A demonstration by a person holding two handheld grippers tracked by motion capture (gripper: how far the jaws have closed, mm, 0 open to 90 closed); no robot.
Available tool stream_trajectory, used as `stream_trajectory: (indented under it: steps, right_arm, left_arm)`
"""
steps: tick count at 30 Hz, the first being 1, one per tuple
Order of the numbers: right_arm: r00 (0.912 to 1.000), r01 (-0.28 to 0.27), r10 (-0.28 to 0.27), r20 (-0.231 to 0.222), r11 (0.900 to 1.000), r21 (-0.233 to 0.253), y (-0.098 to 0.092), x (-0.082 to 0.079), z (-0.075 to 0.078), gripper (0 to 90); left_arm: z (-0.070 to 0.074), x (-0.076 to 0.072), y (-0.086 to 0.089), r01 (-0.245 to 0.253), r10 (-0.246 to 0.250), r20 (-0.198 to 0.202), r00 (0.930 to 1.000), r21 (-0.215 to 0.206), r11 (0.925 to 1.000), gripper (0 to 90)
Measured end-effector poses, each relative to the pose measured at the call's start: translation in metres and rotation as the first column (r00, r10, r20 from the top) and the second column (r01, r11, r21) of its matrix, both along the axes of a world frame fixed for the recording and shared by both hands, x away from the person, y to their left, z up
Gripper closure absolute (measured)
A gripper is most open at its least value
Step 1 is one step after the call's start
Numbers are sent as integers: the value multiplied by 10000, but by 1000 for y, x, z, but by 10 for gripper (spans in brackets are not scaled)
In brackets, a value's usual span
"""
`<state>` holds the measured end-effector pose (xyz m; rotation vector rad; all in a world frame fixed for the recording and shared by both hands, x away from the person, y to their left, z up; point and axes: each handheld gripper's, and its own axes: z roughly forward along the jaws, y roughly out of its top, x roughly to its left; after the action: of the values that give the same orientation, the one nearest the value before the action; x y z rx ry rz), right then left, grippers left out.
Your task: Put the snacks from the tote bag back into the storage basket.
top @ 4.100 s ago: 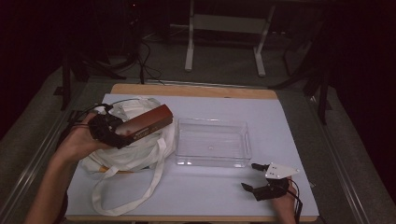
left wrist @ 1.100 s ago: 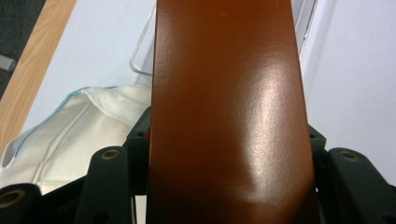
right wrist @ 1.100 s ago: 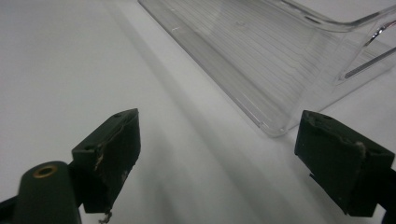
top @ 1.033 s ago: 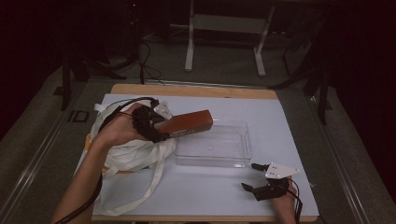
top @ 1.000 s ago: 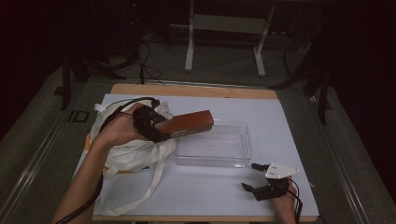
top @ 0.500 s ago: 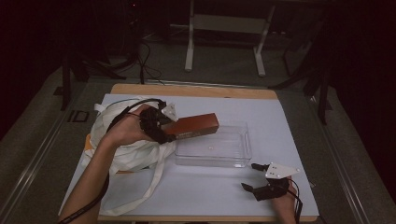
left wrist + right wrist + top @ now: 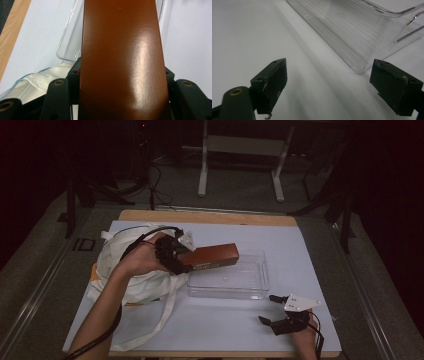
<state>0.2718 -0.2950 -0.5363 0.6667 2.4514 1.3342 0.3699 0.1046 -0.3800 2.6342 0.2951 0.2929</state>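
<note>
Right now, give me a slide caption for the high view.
Left gripper holds a brown box over the clear tray beside a white bag; right gripper rests open.

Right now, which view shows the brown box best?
The high view: the whole brown box shows there, clamped by the left gripper above the clear tray. The left gripper view gives only its glossy top face between the jaws.
</note>
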Motion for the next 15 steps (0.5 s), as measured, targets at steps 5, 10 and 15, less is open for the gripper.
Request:
stream_trajectory:
  steps: [5,10,15]
  right_arm:
    - [10000,-4,4,6,10000,-2,0,0,0,144]
    - [10000,-4,4,11,10000,-2,0,0,0,144]
    - [10000,-3,3,-3,10000,-4,0,0,0,144]
  left_arm:
    - [-2,1,-3,98,-98,-63,9999,53,9999,437]
    - [-6,3,-8,230,-229,-135,9996,61,9997,436]
    - [-11,5,-15,360,-359,-214,9991,41,9993,436]
